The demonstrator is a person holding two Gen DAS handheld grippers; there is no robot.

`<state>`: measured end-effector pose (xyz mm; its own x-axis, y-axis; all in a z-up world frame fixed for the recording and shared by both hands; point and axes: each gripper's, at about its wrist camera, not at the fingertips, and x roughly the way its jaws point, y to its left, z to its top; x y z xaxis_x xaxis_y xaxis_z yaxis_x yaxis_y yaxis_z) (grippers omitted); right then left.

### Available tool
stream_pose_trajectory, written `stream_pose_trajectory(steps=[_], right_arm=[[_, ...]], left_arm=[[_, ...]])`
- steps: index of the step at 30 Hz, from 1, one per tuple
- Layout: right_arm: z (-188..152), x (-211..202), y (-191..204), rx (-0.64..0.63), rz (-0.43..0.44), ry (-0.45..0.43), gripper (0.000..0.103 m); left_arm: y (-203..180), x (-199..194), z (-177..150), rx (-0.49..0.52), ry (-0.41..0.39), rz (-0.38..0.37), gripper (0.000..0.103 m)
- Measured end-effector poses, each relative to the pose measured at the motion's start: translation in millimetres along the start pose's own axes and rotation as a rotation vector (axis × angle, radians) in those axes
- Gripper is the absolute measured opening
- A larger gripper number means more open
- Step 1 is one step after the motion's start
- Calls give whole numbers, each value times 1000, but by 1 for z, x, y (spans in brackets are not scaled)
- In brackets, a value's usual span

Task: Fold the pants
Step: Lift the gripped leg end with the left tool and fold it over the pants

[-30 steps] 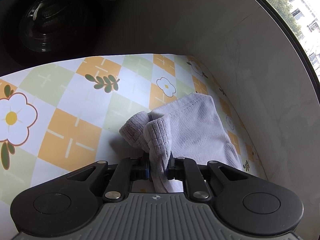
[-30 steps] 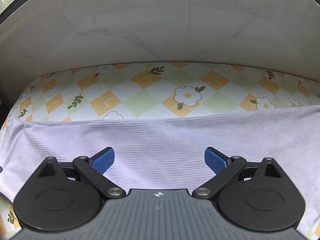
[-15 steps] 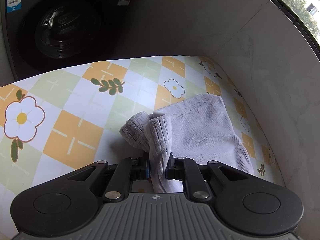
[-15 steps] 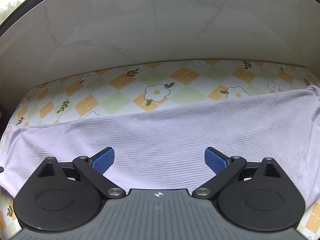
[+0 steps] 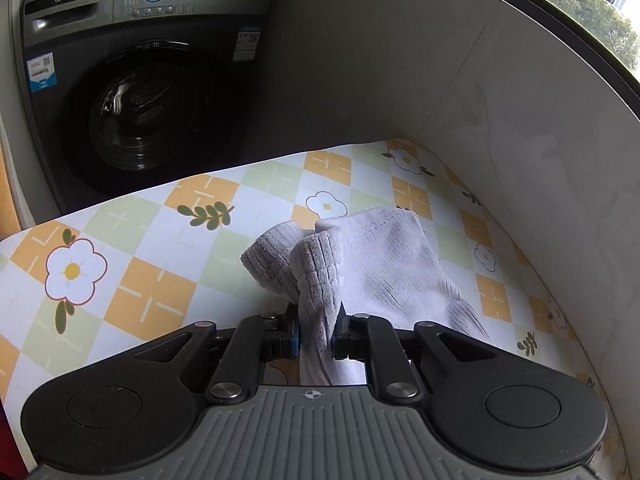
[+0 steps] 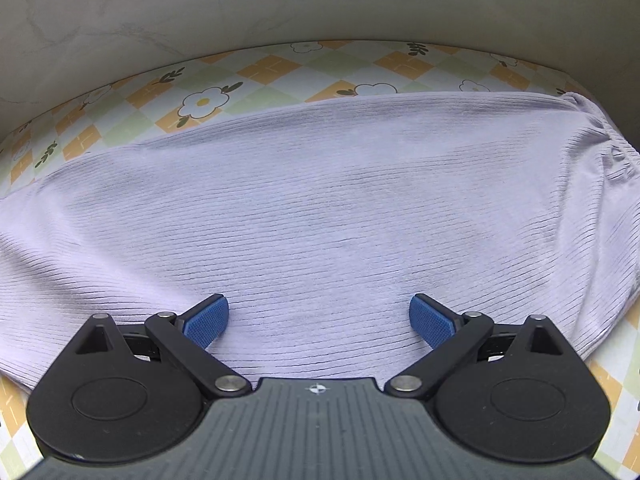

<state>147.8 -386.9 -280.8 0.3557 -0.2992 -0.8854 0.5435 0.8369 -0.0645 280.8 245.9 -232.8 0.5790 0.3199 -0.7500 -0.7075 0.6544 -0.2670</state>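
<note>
Lilac ribbed pants (image 6: 320, 208), spread flat over floral-check tabletop (image 6: 248, 76); cuff end bunched and raised, clenched in left claw (image 5: 316, 340). Right claw (image 6: 319, 318) released, blue pads wide apart above fabric. Dark washing machine (image 5: 136, 80) behind tabletop.

I am looking into a home laundry corner: a dark front-loading washing machine (image 5: 136, 92) is standing just past the tabletop (image 5: 168, 240), which is wearing a flower-and-diamond patterned cover. Pale marble-look wall panels (image 6: 280, 4) are closing in the corner, and trees (image 5: 568, 8) are showing outside.
</note>
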Motion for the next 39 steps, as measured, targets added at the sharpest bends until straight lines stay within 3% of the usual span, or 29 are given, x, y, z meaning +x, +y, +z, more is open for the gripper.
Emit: stream_pose_trajectory(steps=[7, 13, 18, 23, 26, 29, 33, 35, 37, 39], right_arm=[[4, -7, -23, 76, 84, -38, 100], [8, -16, -54, 159, 118, -71, 100], [3, -25, -86, 223, 128, -91, 100], [-4, -33, -122, 271, 121, -103, 100], [-8, -38, -136, 294, 129, -108, 100], [-11, -42, -141, 296, 135, -112, 100], [-13, -46, -140, 278, 147, -114, 100], [-11, -45, -138, 279, 159, -110, 100], [-9, -47, -134, 273, 169, -107, 100], [-6, -48, -130, 260, 182, -106, 99]], left_arm=[[-52, -34, -7, 135, -63, -79, 13], [-130, -84, -43, 339, -138, -239, 13], [-194, -130, -106, 552, -169, -421, 13], [-242, -157, -199, 788, -101, -596, 13], [-259, -156, -260, 949, -21, -639, 13], [-261, -145, -308, 1090, 56, -623, 14], [-257, -129, -319, 1117, 105, -596, 15], [-257, -127, -314, 1085, 143, -619, 25], [-259, -128, -303, 1032, 219, -671, 53], [-255, -129, -283, 941, 289, -722, 58]])
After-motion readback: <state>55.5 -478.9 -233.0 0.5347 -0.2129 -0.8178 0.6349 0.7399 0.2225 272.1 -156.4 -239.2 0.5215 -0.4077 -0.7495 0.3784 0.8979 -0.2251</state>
